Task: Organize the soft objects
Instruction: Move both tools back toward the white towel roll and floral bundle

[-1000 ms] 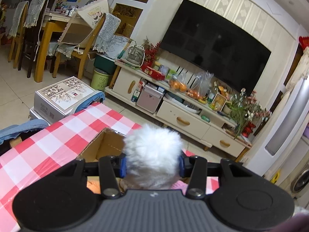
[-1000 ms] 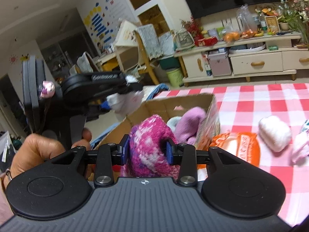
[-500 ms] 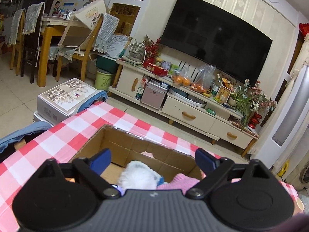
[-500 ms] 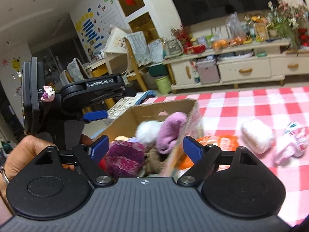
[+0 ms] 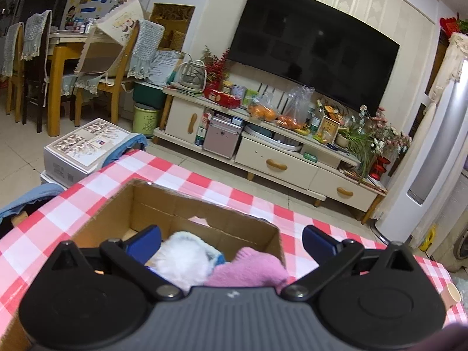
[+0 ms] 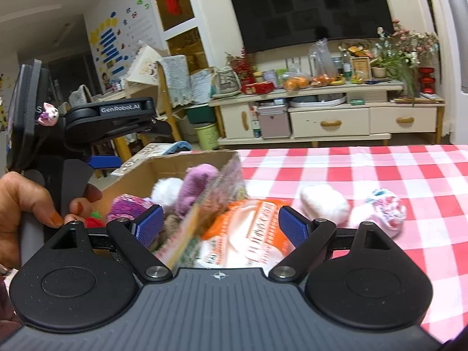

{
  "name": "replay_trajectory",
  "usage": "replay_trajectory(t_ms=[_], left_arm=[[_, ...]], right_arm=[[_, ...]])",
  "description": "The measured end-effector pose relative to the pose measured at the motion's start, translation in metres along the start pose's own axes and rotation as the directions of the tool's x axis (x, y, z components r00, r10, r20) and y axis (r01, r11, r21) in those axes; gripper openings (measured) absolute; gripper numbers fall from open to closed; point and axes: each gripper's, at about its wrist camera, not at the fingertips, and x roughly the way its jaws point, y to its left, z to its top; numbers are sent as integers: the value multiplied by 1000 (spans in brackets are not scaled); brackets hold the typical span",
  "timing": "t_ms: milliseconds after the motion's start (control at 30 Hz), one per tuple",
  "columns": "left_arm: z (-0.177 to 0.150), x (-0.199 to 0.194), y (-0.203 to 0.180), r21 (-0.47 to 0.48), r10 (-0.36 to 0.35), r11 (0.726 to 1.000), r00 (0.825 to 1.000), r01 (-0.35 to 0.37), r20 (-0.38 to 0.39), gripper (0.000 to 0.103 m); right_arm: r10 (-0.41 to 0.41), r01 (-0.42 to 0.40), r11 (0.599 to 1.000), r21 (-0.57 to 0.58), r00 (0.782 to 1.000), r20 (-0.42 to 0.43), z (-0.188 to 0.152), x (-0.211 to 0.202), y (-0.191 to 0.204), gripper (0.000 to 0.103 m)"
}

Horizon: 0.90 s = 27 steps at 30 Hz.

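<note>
Where the cardboard box (image 5: 175,213) sits on the checked tabletop (image 6: 380,175), a white fluffy ball (image 5: 181,263), a purple sock (image 5: 248,269) and a magenta knit (image 6: 128,204) lie inside. The left gripper (image 5: 231,238) and right gripper (image 6: 220,223) have just been opening; both jaws are spread, nothing between them. An orange packet (image 6: 251,234) and two loose soft rolls (image 6: 324,204) lie beside the box.

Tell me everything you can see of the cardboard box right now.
The cardboard box is plain brown corrugated board, open-topped, standing upright on the red-and-white checked tablecloth. Inside lie a white fluffy ball, a lilac knitted piece and a magenta knitted one. An orange-printed packet lies against its outer side. Both claws hover open, clear of it.
</note>
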Motion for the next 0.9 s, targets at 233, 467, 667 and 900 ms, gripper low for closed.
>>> replay_trajectory(t_ms=[233, 467, 667, 900], left_arm=[[-7, 2, -17, 16, -29, 999, 999, 29, -17, 102], [-13, 5, -33, 40, -42, 998, 999, 43, -31, 102], [-19, 8, -51, 69, -54, 996, 998, 57, -44, 102], [-27, 14, -70, 118, -56, 991, 997, 62, -56, 102]], right_arm=[[-59, 59, 998, 3, 998, 5, -6, -6, -15, 103], [-103, 103, 994, 35, 995, 11, -9, -9, -31, 103], [-137, 136, 988, 70, 990, 12, -12, -11, -47, 103], [-170, 168, 980, 107, 985, 10, -15, -12, -66, 103]])
